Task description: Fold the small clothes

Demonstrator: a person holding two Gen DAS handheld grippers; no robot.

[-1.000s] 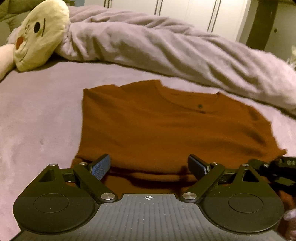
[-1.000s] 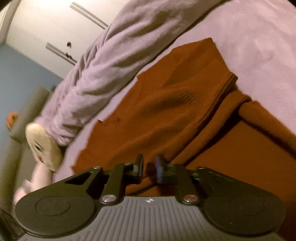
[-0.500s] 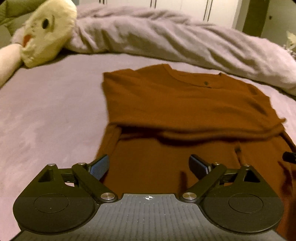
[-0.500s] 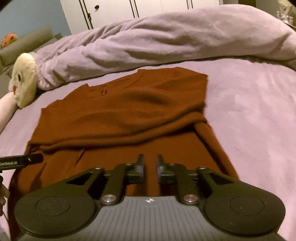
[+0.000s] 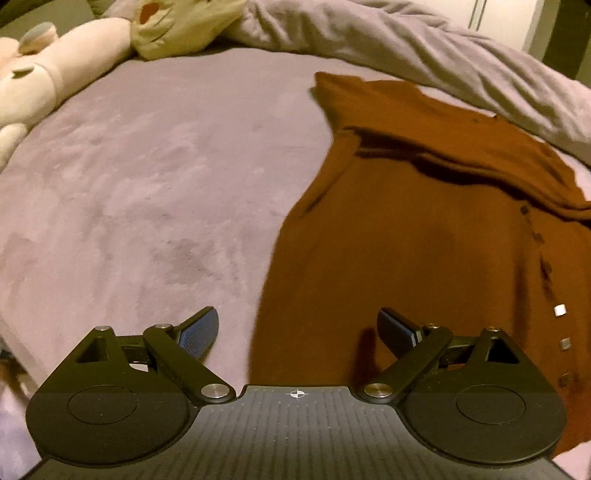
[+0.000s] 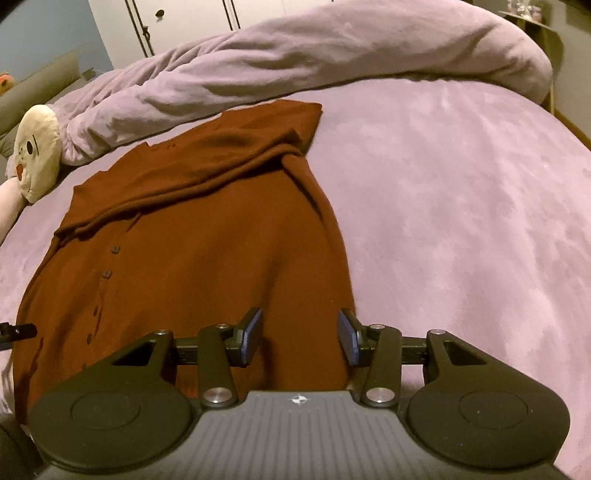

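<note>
A rust-brown buttoned cardigan (image 5: 424,251) (image 6: 207,251) lies flat on the lilac bedspread (image 5: 147,192), its sleeves folded across the chest near the far end. My left gripper (image 5: 297,326) stands wide open above the garment's near left edge, one finger over the bedspread, one over the knit, nothing between them. My right gripper (image 6: 301,332) hovers over the near right edge of the garment; its jaws are opening and hold nothing. The tip of the left gripper (image 6: 16,330) shows at the left rim of the right wrist view.
A rumpled lilac duvet (image 6: 314,55) (image 5: 424,48) runs along the far side of the bed. A cream plush toy (image 6: 37,155) (image 5: 74,62) lies at the far left. White wardrobe doors (image 6: 177,22) stand behind. Bare bedspread (image 6: 461,203) stretches right of the garment.
Both grippers have pulled back toward the garment's near hem and apart, left one leftward, right one rightward. The right gripper went from shut to partly open and rolled level. The folded sleeves stay put.
</note>
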